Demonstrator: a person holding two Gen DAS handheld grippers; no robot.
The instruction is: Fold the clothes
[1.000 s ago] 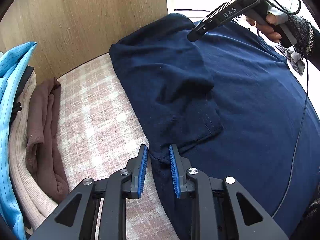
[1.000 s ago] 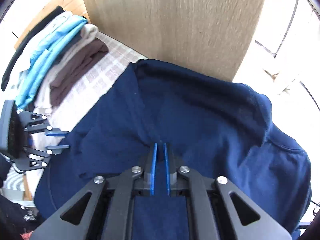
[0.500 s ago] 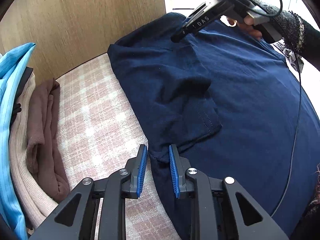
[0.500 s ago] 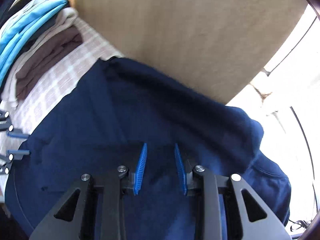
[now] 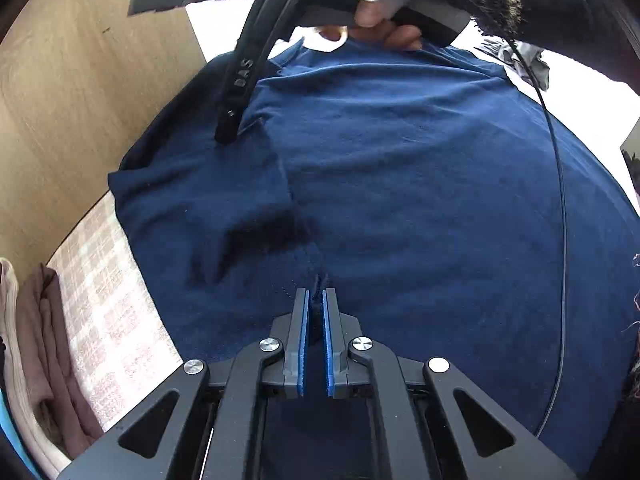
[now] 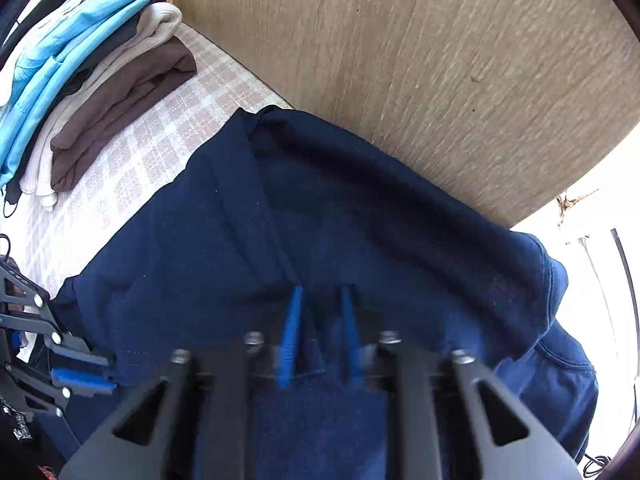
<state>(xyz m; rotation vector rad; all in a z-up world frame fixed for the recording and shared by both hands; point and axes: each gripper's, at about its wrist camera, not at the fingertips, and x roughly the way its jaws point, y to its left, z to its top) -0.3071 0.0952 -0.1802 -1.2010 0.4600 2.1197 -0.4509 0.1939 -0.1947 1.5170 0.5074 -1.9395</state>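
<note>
Behind where I'm working there's a tall light-brown wood-grain panel [image 6: 420, 60], filling most of the upper half of my right view and the upper left of my left view [image 5: 80, 100]. The surface under everything is a pink-and-white checked cloth [image 6: 132, 152], showing in the left middle of the right view and the lower left of the left one [image 5: 108, 320]. Off to the right of the panel it's just blown-out white daylight [image 6: 592, 248], looks like a window area, with a thin dark curved bar [image 6: 626, 280] crossing it at the right edge. Can't make out any detail there. Light overall is bright and natural.
</note>
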